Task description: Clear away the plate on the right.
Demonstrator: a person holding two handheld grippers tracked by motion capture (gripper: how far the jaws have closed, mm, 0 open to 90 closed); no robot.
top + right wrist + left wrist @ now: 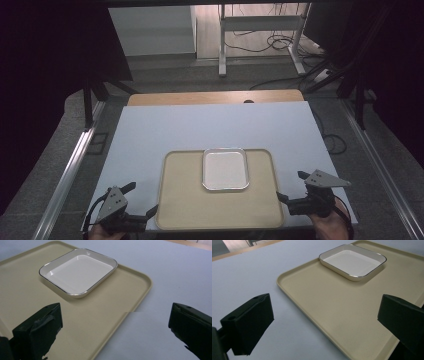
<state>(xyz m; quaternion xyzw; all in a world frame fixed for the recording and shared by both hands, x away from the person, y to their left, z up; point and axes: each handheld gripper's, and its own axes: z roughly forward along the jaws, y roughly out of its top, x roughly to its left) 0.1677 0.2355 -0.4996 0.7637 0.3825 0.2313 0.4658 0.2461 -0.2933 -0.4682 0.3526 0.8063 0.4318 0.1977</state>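
on beige tray (pixel 185 200), white dish (pixel 225 170); both tongs (pixel 141 201) (pixel 291 186) open, empty.

Tray (pixel 190 200): flat on the desk (pixel 150 130), between the left tongs (pixel 141 200) and the right tongs (pixel 291 186).
Dish (pixel 225 169): on the tray's far half, ahead of both tongs, nearer the right tongs.
Left tongs: at the tray's near left corner.
Right tongs: just beside the tray's right edge.

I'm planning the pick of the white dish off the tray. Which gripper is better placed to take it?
Right, by a slim margin. The white dish sits toward the right of the tray, nearer the right gripper, whose jaws stand open. The left gripper, also open, has farther to reach.
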